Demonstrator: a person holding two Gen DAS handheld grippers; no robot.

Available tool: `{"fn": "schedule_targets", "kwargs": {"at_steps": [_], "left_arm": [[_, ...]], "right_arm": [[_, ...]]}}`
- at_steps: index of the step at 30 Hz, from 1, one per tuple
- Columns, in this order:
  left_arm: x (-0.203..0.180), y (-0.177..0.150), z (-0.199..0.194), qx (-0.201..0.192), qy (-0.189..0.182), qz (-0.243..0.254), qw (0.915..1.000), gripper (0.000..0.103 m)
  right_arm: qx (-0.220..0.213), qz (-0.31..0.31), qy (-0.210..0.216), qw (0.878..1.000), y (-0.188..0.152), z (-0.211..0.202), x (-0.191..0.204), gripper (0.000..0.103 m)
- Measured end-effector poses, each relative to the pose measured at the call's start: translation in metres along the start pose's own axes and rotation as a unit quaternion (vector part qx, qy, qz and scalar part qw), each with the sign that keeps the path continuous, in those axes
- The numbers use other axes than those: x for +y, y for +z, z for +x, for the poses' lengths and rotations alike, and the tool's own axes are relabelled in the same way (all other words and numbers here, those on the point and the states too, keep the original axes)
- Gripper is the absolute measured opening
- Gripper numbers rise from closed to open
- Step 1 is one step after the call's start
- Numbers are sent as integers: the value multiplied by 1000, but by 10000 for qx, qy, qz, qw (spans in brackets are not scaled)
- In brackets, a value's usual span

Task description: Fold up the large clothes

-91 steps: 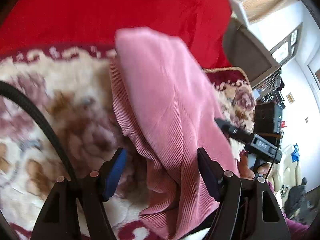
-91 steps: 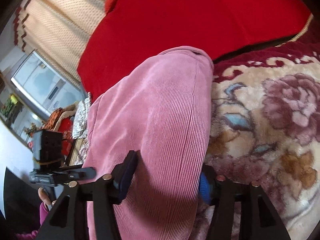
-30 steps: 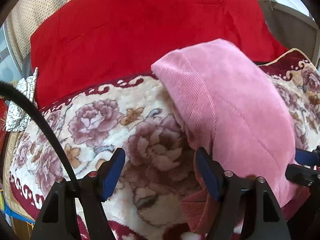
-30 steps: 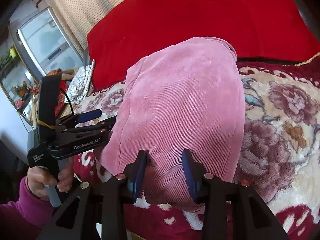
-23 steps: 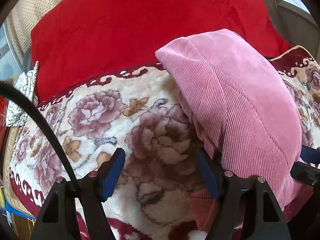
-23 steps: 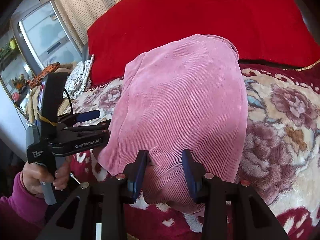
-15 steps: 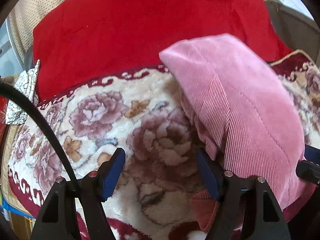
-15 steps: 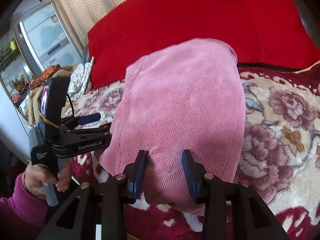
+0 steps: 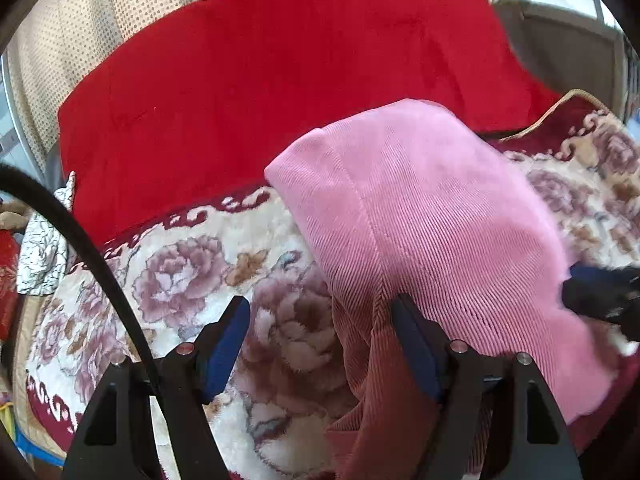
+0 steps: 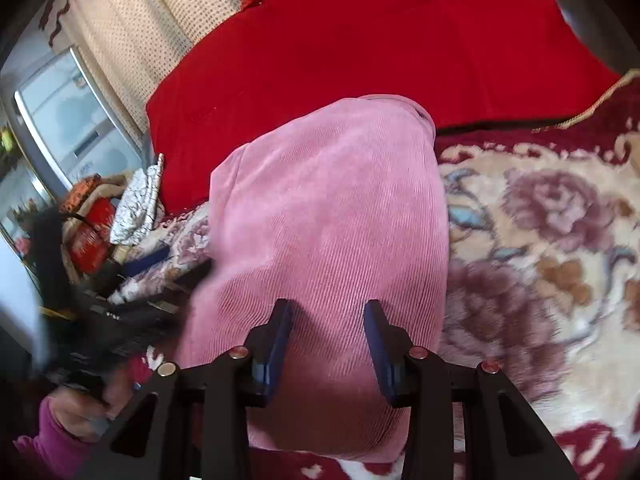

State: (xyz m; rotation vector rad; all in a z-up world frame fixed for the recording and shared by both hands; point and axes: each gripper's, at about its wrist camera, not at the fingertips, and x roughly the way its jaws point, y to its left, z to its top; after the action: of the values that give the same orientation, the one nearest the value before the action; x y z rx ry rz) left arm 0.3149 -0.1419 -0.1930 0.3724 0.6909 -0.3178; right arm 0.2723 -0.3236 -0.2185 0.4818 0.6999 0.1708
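Pink corduroy fills the near middle of both wrist views: one garment (image 10: 332, 240), folded into a thick pad and lying on the floral blanket (image 9: 180, 280). Two grippers work at its near edge, one from each side. The right gripper (image 10: 328, 344) has its two blue-padded fingers (image 10: 276, 344) standing partly apart over the near hem, with the ribbed cloth running up between them; the pads look close to the fabric, but whether they press on it I cannot tell. The left gripper (image 9: 320, 344) has its two fingers spread wide, the left pad over bare blanket, the right pad (image 9: 412, 348) against the darker, shadowed fold at the garment's left edge; nothing is pinched across the gap. In the right wrist view the left gripper appears again as a dark blur at the left, carried by one hand (image 10: 80, 408) in a magenta sleeve (image 10: 36, 452).

One black cable (image 9: 80, 248) arcs across the left of the left wrist view, hiding a strip of blanket. Beyond the garment lies one large red cover (image 9: 280, 80), which the far end of the garment overlaps. To the left sit a crumpled white patterned cloth (image 10: 136, 208) and red packaging (image 10: 90, 240). Farthest back hangs a cream dotted curtain (image 10: 160, 12).
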Motion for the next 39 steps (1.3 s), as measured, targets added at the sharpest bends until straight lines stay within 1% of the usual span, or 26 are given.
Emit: {"fn": "schedule_targets", "kwargs": {"at_steps": [4, 6, 8, 10, 12, 13, 14, 18, 19, 20, 22, 28, 36, 39], "left_arm": [[5, 4, -14, -132, -93, -111, 9998, 74], [8, 3, -24, -142, -66, -214, 9996, 74], [9, 2, -34, -201, 36, -241, 9995, 74], [9, 0, -52, -374, 228, -262, 9987, 75], [13, -4, -71, -531, 307, -375, 9974, 77], [16, -6, -79, -590, 312, -434, 9968, 82], [18, -8, -86, -637, 313, -470, 9964, 83], [18, -13, -119, -860, 398, -476, 9944, 84], [16, -14, -130, -921, 467, -435, 9937, 85], [15, -15, -139, -977, 529, -393, 9930, 88], [13, -15, -155, -1120, 577, -350, 9914, 90], [15, -17, -204, -1491, 575, -337, 9866, 90], [19, -22, -252, -1824, 635, -380, 9804, 91], [20, -24, -269, -1918, 647, -374, 9786, 92]], "right_arm": [[-171, -165, -119, 9996, -1, -12, 6, 42], [-263, -181, -133, 9994, -1, -20, 10, 43], [-499, -239, -112, 9984, -1, -36, 18, 59], [-839, -339, -200, 9957, -1, -54, 30, 66], [-1076, -399, -267, 9930, -3, -70, 38, 67], [-1147, -400, -301, 9921, -4, -77, 42, 67], [-1211, -368, -297, 9915, -7, -85, 45, 67], [-1287, -291, -318, 9908, -14, -105, 52, 67], [-1299, -315, -357, 9904, -15, -109, 55, 67], [-1328, -358, -413, 9896, -17, -115, 59, 67], [-1385, -428, -502, 9882, -18, -125, 66, 67], [-1532, -573, -611, 9846, -24, -159, 91, 67], [-1803, -682, -718, 9786, -38, -206, 111, 67], [-1802, -718, -733, 9783, -41, -217, 117, 67]]}}
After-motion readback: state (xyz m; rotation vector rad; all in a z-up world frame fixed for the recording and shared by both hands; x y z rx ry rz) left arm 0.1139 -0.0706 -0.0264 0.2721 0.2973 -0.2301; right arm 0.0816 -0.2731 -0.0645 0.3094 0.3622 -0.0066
